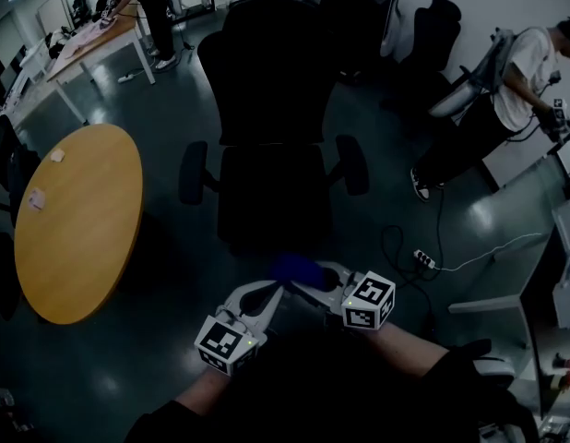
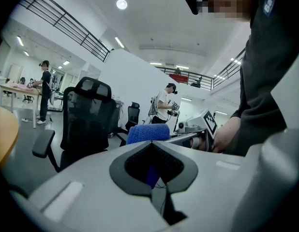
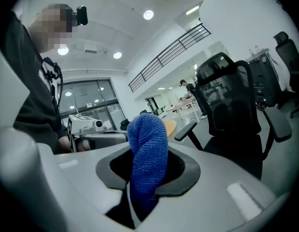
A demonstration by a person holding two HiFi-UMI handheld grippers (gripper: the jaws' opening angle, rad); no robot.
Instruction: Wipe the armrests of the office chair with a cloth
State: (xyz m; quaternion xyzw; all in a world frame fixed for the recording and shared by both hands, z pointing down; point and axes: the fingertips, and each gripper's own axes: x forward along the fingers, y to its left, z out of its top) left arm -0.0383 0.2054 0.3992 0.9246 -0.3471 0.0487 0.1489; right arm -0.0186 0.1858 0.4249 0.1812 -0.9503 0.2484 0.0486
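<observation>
Closest in, low in the head view: right gripper with fingers clamped on a blue terry cloth, bunched and poking up past the tips. Probably held that way so a fat pad of fabric meets the surface rather than bare plastic. Left gripper fingers drawn together too, with a thin strip of blue in the gap, so seemingly pinching the cloth's other end. Looks like steadying or re-folding rather than carrying. Both tips meet at the cloth in front of the body, raised off everything, touching no furniture.

Just beyond: black mesh-backed office chair, seat facing the grippers. One black armrest pad on the worktop side, other armrest pad opposite, both apart from the cloth. No wiping contact yet; judged at the prepare-and-approach step.

Further out: round wooden worktop beside the chair, white power strip with its cable on the floor near the chair base. Worth avoiding when stepping round.
</observation>
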